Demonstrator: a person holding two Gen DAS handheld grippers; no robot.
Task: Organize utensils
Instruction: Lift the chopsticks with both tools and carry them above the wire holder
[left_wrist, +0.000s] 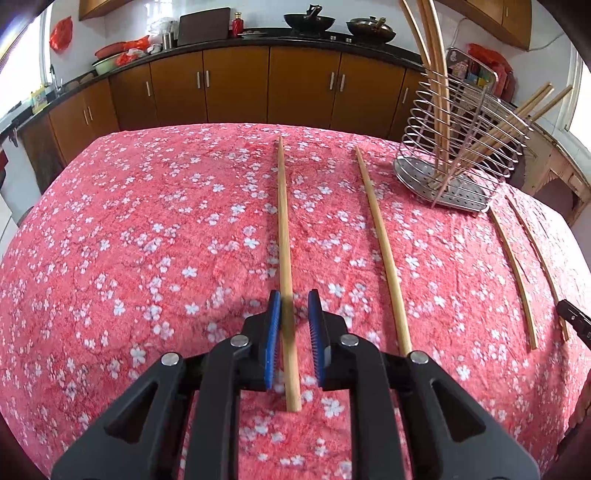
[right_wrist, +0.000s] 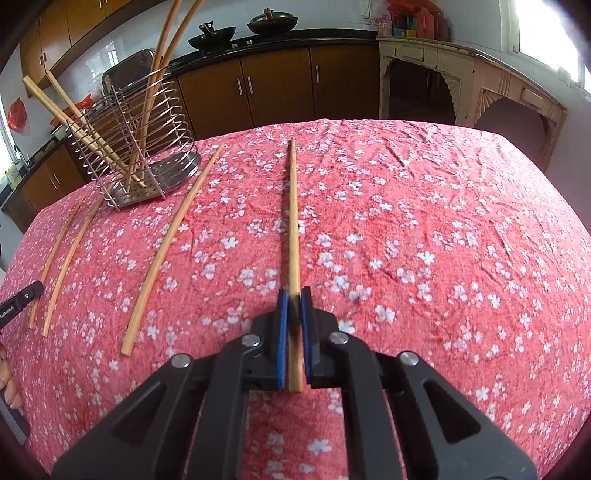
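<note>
Wooden chopsticks lie on a pink floral tablecloth. My left gripper is open, its blue pads straddling one chopstick that lies on the cloth, with gaps on both sides. A second chopstick lies just right of it. My right gripper is shut on a chopstick that points away from me. Another loose chopstick lies to its left. A wire utensil holder holds several chopsticks; it also shows in the right wrist view.
Two more chopsticks lie right of the holder's front; they show at left in the right wrist view. The other gripper's tip shows at the right edge. Brown cabinets and a counter with woks stand behind the table.
</note>
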